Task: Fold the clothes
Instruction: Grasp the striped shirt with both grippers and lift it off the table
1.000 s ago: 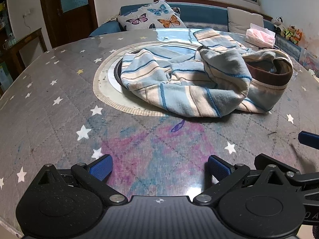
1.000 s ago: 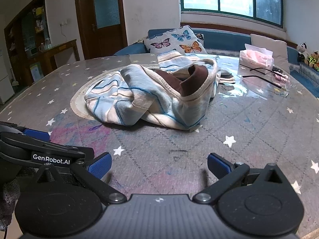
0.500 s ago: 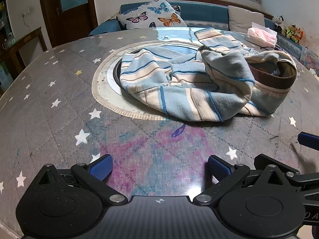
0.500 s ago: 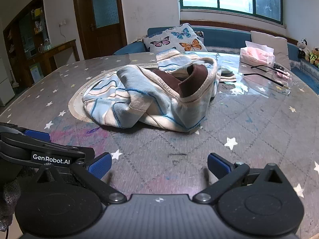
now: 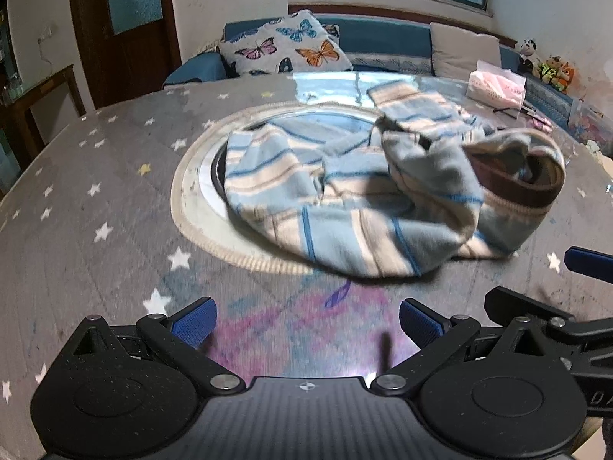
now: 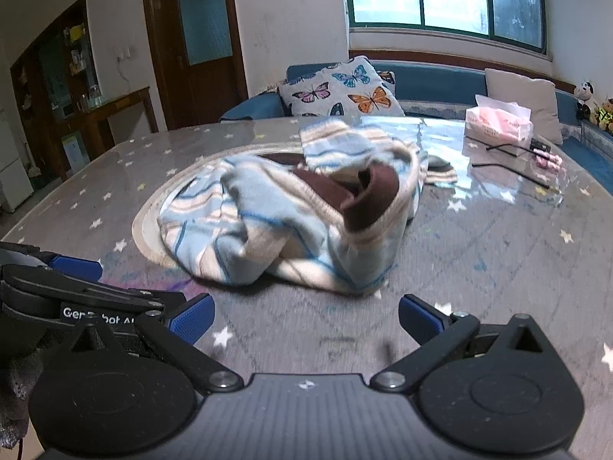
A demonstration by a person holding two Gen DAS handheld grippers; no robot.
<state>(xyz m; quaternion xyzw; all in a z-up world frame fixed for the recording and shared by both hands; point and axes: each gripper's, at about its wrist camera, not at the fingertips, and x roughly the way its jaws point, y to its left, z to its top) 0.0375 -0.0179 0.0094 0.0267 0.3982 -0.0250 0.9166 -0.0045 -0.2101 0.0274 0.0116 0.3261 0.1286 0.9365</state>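
Left wrist view: both tongs, left (image 5: 306,316) and right (image 6: 304,316), gape empty near the crumpled striped garment (image 5: 356,199).

Striped blue-and-cream garment (image 5: 345,199) lies crumpled on the star-patterned table (image 5: 95,199), partly over a round central inset (image 5: 199,176). Left gripper (image 5: 306,320) hovers near it, jaws apart, empty. Brown lining (image 5: 517,191) shows at right, possibly a hood; image blurred.

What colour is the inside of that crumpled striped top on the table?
Dark brown lining, inside the striped top; the right wrist view shows it best.
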